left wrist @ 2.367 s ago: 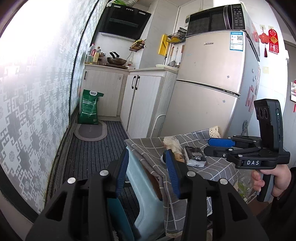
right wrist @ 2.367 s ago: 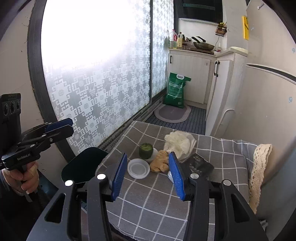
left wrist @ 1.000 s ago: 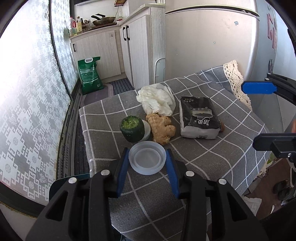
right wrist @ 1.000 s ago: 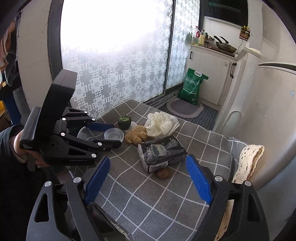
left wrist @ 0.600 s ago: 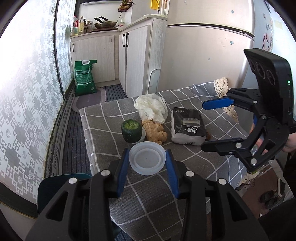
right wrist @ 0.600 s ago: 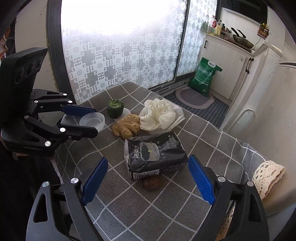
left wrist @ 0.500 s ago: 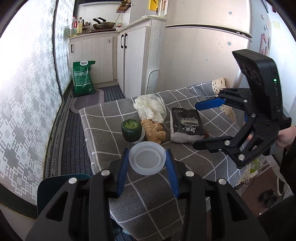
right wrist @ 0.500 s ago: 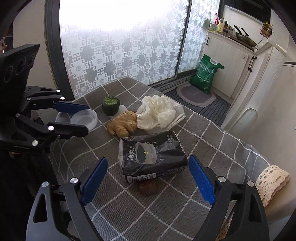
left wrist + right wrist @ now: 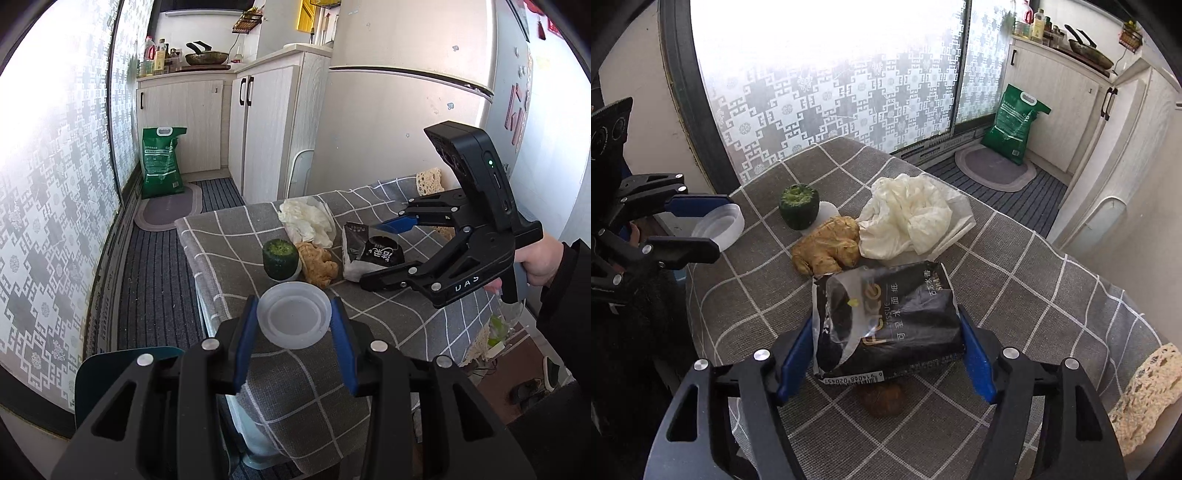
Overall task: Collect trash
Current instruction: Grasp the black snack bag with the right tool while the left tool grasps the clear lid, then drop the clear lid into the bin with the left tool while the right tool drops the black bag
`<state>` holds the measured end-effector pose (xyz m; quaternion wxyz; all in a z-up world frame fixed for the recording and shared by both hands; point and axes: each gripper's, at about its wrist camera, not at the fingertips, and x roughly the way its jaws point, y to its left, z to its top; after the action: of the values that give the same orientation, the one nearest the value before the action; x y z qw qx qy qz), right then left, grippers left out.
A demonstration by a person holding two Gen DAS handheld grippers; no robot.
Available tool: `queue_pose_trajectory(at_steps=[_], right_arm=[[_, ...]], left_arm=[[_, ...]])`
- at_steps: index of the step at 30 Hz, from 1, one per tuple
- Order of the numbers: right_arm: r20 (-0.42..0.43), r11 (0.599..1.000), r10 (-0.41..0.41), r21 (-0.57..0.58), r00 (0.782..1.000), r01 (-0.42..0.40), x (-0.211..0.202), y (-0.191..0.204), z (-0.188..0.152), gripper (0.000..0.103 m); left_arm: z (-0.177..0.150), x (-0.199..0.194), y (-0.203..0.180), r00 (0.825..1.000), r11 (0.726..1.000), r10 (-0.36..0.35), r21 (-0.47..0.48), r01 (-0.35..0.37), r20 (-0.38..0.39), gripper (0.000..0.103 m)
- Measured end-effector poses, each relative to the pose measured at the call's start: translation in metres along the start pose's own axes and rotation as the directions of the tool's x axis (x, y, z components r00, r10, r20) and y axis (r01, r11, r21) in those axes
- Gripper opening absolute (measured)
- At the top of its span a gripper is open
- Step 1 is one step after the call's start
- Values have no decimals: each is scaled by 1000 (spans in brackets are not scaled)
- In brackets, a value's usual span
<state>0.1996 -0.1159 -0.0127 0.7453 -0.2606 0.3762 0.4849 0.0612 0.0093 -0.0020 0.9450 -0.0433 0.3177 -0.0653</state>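
My left gripper (image 9: 293, 334) is shut on a clear plastic lid (image 9: 293, 319) and holds it above the near edge of the table; the lid also shows in the right wrist view (image 9: 718, 227). My right gripper (image 9: 886, 354) is wide open around a black tissue packet (image 9: 886, 317), one pad on each side of it; I cannot tell whether the pads touch it. The packet also shows in the left wrist view (image 9: 371, 251). A crumpled white plastic bag (image 9: 908, 218), a piece of ginger (image 9: 829, 245) and a cut green gourd (image 9: 798, 205) lie behind it.
The table has a grey checked cloth (image 9: 1015, 280). A brown round lump (image 9: 882, 400) lies under the packet's near end. A dark teal bin (image 9: 122, 363) stands low at the left of the table. A fridge (image 9: 406, 122), cabinets and a green sack (image 9: 162, 162) stand beyond.
My right gripper has come down and forward so that its open jaws now flank the tissue packet. My left gripper has drawn back toward the table's edge with the lid in it.
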Motion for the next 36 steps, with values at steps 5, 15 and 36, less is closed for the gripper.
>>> queue_pose_trajectory(at_steps=[5,15,36], right_arm=[[64,999,-2,41,998,0,-22,8,6,72],[143,998,-20,55,989,12,-45,57,26,72],[185,984,-6,177,983,-27,-9,146,67,72]], left_arm=[[0,-13,8,1000,1000,-2,-14,3,31,42],[-5,-42,32,995,998,22,-53,-16,101,42],[-43,-75,124,981,971,175,-181,-157,87,42]])
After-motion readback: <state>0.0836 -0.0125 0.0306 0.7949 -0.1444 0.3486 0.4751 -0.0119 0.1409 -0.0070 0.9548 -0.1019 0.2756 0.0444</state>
